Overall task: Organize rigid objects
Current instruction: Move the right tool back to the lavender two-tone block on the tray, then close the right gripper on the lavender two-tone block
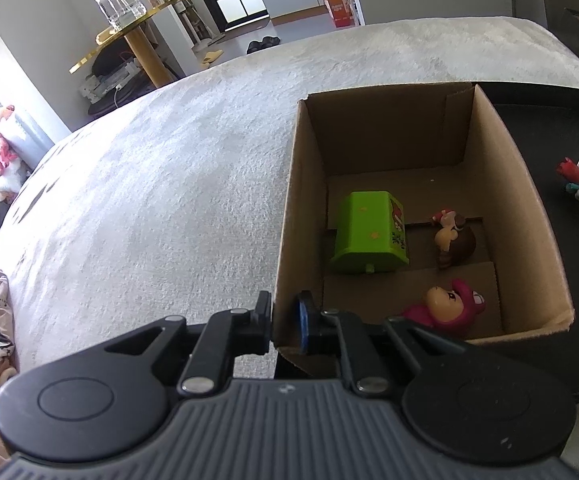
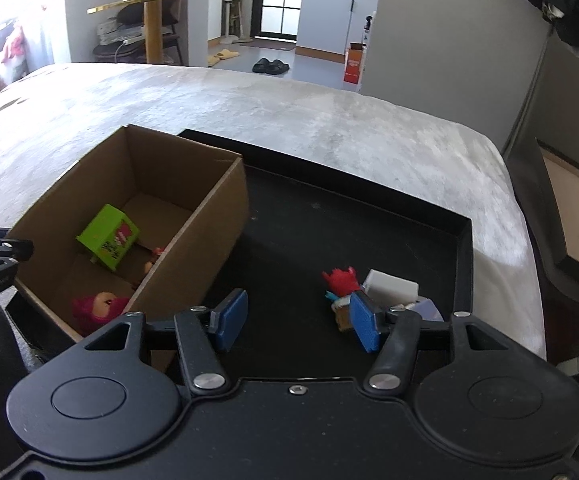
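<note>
While the left gripper (image 1: 285, 322) clamps the cardboard box (image 1: 529, 216) wall between its jaws, likely steadying it, the right gripper (image 2: 295, 320) hangs half-open over the black tray (image 2: 369, 240); the red toy (image 2: 339, 280) lies just ahead.

One cardboard box (image 1: 389, 128) stood left, beside one black tray (image 2: 463, 240) right. Three toys lay in box: one green block toy (image 1: 369, 236) at far left, one brown-haired figure (image 1: 455, 240) at far right, one pink figure (image 1: 449, 306) nearest. Tray held small cluster at right: one red-topped figure (image 2: 341, 280), one white block (image 2: 391, 286); rest of cluster hidden, uncounted.
</note>
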Tool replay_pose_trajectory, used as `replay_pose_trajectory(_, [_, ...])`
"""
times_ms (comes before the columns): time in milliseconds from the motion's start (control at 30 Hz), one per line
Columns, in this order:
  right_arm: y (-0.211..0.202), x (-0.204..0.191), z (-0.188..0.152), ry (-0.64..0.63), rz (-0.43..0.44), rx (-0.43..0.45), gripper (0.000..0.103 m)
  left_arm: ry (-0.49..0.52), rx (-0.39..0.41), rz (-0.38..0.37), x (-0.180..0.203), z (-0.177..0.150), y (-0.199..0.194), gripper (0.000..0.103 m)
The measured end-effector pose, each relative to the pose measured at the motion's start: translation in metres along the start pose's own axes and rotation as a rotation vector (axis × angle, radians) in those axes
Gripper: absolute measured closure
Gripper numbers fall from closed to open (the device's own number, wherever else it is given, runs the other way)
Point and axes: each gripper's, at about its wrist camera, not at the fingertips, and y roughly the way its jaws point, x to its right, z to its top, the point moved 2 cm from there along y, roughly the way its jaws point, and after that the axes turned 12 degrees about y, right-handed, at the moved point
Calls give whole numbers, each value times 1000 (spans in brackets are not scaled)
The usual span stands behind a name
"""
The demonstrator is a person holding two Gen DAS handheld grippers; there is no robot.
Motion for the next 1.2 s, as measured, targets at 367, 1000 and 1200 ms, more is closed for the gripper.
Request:
replay_pose_trajectory(367, [14,43,-6,88,-48,-11,46,17,-4,30,4,1,0,90])
replay_pose_trajectory(1000, [63,90,-13,105,-136,-65,46,30,-6,53,6,1,-1,89])
replay_pose_trajectory(1200, [74,89,-10,85,-150,-71,46,34,-7,55,7,1,-1,89])
